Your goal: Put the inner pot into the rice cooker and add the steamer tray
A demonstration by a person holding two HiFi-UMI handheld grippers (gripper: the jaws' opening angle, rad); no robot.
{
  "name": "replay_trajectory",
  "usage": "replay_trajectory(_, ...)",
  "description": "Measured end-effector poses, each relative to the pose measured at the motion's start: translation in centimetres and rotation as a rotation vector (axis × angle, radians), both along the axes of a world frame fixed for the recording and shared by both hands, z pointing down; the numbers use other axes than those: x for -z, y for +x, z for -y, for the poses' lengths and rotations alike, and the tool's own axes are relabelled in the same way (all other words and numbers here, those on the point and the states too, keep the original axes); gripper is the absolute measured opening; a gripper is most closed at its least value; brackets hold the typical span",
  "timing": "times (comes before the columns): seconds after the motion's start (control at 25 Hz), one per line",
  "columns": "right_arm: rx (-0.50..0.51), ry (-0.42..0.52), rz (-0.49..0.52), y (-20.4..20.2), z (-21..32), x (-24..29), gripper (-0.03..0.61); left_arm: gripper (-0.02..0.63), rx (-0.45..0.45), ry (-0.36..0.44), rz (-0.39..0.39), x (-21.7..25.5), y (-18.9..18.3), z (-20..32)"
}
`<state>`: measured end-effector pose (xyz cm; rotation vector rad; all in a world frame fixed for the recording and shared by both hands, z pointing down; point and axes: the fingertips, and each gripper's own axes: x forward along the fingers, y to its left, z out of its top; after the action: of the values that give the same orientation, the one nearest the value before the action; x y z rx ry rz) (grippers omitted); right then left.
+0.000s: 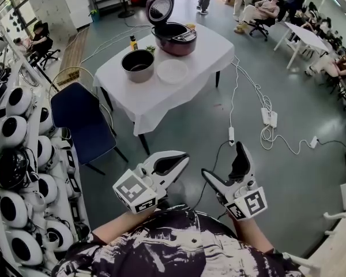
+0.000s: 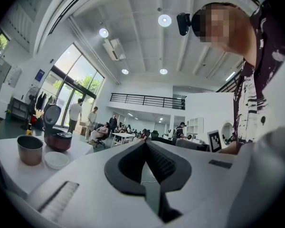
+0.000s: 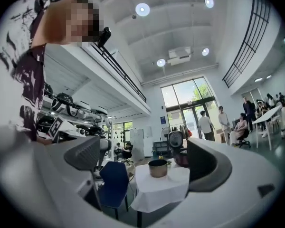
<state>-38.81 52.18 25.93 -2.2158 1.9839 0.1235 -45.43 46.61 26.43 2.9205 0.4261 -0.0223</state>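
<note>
Table [image 1: 161, 105] under a white cloth stands mid-floor, well apart from the person holding the grippers. On it: cooker [image 1: 176, 39] at the far side, red-brown body, lid [image 1: 160, 9] tipped up and open, cavity showing dark. Pot [image 1: 138, 66] sits out on the cloth at the near left of the cooker, upright, metal wall, dark inside. Tray [image 1: 172, 71], white and round, lies flat just beside the pot on its right, in front of the cooker; touching or a hair apart, cannot tell. Small yellow bottle [image 1: 134, 42] stands behind the pot, left of the cooker. Blue chair [image 1: 83, 123] is at the table's near-left corner. White domed units [image 1: 14, 131] fill a rack along the left edge. Power strips [image 1: 269, 118] and loose white cable lie on the grey floor to the right of the table. Seated people at the back of the hall. Both grippers are held low and close to the person's patterned shirt, side by side, aimed toward the table. Left gripper [image 1: 181, 159]: jaws closed tip to tip, pads together, nothing in them. Right gripper [image 1: 224, 160]: jaws spread wide, nothing between them; through the gap its own view shows the distant table with pot and cooker. Neither gripper touches any object.
</note>
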Motion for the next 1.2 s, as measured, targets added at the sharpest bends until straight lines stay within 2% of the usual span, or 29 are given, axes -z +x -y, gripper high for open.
replay_trajectory(0.04, -0.003, 0.005, -0.014, -0.1, 0.0, 0.1, 0.526, 0.005, 0.001, -0.001, -0.001, 0.0, 0.0, 0.0)
replay_trajectory(0.12, 0.009, -0.001, -0.019, -0.1, 0.0, -0.1, 0.537, 0.005, 0.004, -0.001, 0.003, 0.0, 0.2, 0.0)
replay_trajectory(0.4, 0.027, -0.013, -0.002, 1.1, -0.6, -0.6, 0.537, 0.005, 0.01, -0.001, 0.011, -0.4, 1.7, -0.8)
replay_trajectory(0.76, 0.066, 0.007, -0.022, 5.8, -1.6, 0.8, 0.537, 0.005, 0.01, -0.004, 0.035, -1.4, 6.2, -1.9)
replay_trajectory(0.96, 0.085, 0.016, -0.012, 9.2, 0.9, 0.6, 0.537, 0.005, 0.011, -0.007, 0.058, -2.6, 9.7, 0.7)
replay_trajectory(1.2, 0.078, 0.017, -0.038, 14.4, 5.8, 0.1, 0.537, 0.005, -0.036, 0.0, 0.032, -3.6, 16.3, 5.3)
